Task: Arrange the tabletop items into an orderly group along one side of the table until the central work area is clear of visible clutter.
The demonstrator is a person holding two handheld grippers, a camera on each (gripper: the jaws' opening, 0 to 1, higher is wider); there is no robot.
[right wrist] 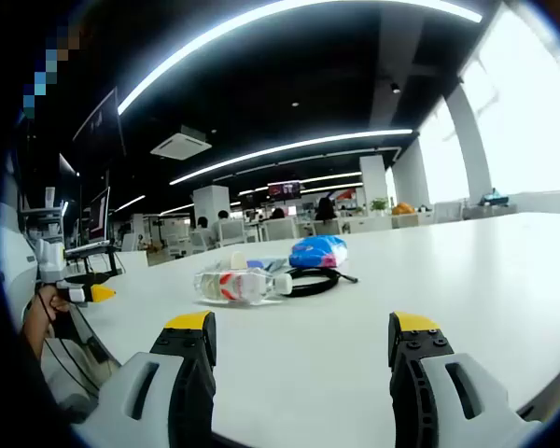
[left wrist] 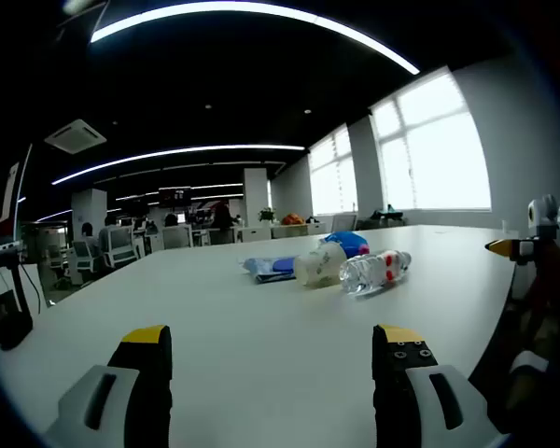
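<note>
Both grippers hover with jaws spread wide, left gripper (left wrist: 273, 347) and right gripper (right wrist: 302, 338). A water bottle (right wrist: 240, 284) lies mid-table (right wrist: 467, 271) beside a blue bag (right wrist: 317, 251). The right gripper view reveals a black cable (right wrist: 315, 278); the left gripper view a pale cup (left wrist: 319, 264).

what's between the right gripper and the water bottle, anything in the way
Nothing visible. Bare white table lies between the open right gripper and the plastic bottle, which lies on its side at the near edge of the cluster.
</note>
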